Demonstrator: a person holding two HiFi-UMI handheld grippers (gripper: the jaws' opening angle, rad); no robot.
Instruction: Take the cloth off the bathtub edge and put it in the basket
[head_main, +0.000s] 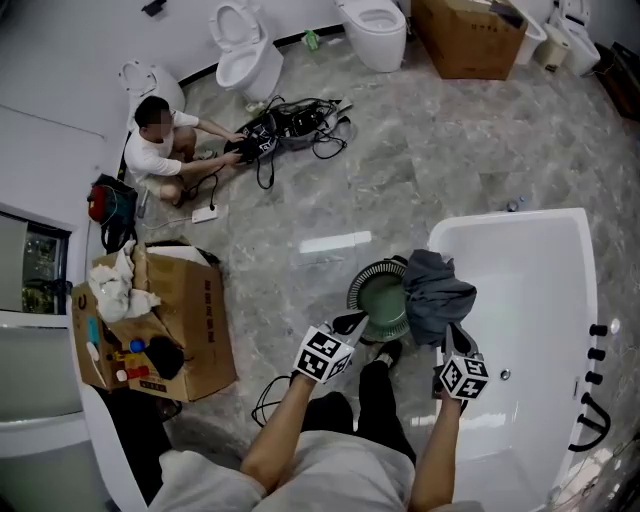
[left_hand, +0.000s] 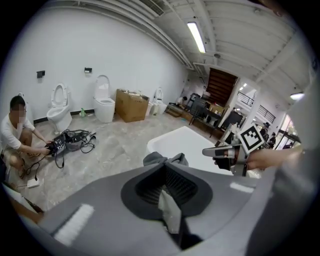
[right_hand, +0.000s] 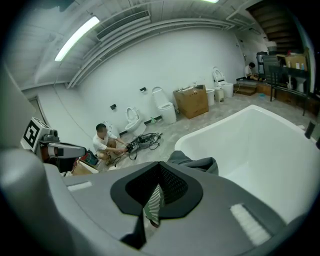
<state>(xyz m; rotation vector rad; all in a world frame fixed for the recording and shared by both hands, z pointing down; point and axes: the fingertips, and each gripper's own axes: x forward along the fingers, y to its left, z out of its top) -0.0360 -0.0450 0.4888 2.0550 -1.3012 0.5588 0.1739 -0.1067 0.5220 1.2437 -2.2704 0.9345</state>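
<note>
A dark grey cloth (head_main: 437, 292) lies bunched over the near left corner of the white bathtub (head_main: 545, 250). Right beside it on the floor stands a round green basket (head_main: 381, 300). My right gripper (head_main: 449, 338) is shut, its tips just at the cloth's lower edge, with nothing seen between them. My left gripper (head_main: 352, 324) is also shut and empty, by the basket's near left rim. In the left gripper view the cloth (left_hand: 165, 159) shows past the shut jaws, with the right gripper (left_hand: 227, 151) beyond. In the right gripper view the cloth (right_hand: 196, 163) sits just beyond the jaws.
A person (head_main: 160, 145) crouches on the marble floor beside a tangle of cables (head_main: 290, 125). An open cardboard box (head_main: 155, 325) of odds and ends stands at my left. Toilets (head_main: 245, 50) and another box (head_main: 465, 35) line the far wall. Black taps (head_main: 597, 350) sit on the tub's right rim.
</note>
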